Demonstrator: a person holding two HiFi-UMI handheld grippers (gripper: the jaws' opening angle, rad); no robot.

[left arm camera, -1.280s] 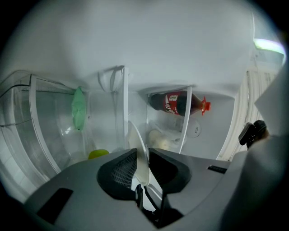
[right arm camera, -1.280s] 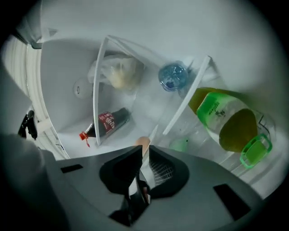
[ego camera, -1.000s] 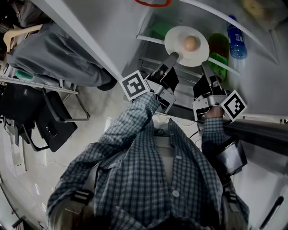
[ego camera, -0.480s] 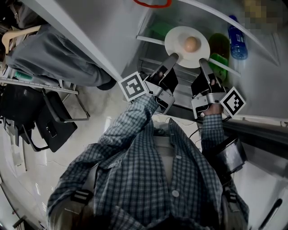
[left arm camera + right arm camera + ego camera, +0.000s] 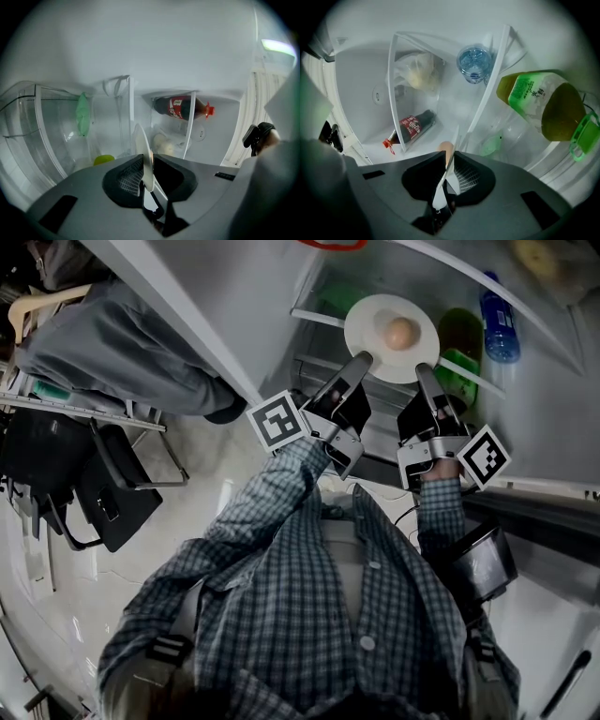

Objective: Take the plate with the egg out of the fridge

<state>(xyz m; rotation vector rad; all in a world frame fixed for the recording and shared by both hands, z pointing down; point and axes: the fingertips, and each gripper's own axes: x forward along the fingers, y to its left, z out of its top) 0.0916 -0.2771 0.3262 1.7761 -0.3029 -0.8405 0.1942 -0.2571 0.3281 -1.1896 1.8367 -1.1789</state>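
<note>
The fridge [image 5: 309, 277] stands open, its white door [image 5: 178, 306] swung out to the left over a pale, glossy floor [image 5: 211, 484]. A black chair [image 5: 112, 493] stands on that floor beside the door. The white plate [image 5: 370, 320] with the brown egg [image 5: 400, 332] at its middle lies level at the front edge of a glass shelf [image 5: 314, 320]; I cannot tell whether it rests there or is lifted clear.

The left claw [image 5: 360, 359] is narrowed onto the plate's near left rim, and in its own view the thin white plate [image 5: 140, 140] runs edge-on between the jaws of the left claw [image 5: 147, 161]. The right claw [image 5: 424, 371] pinches the near right rim the same way. Its own view shows the right claw [image 5: 449, 161] closed on the plate [image 5: 453, 138], with the egg [image 5: 446, 149] just beyond.

Right of the plate a green bottle [image 5: 457, 334] lies by the shelf's edge, with a blue-capped bottle [image 5: 497, 320] beyond it. A cola bottle [image 5: 180, 107] lies on its side deeper in.
</note>
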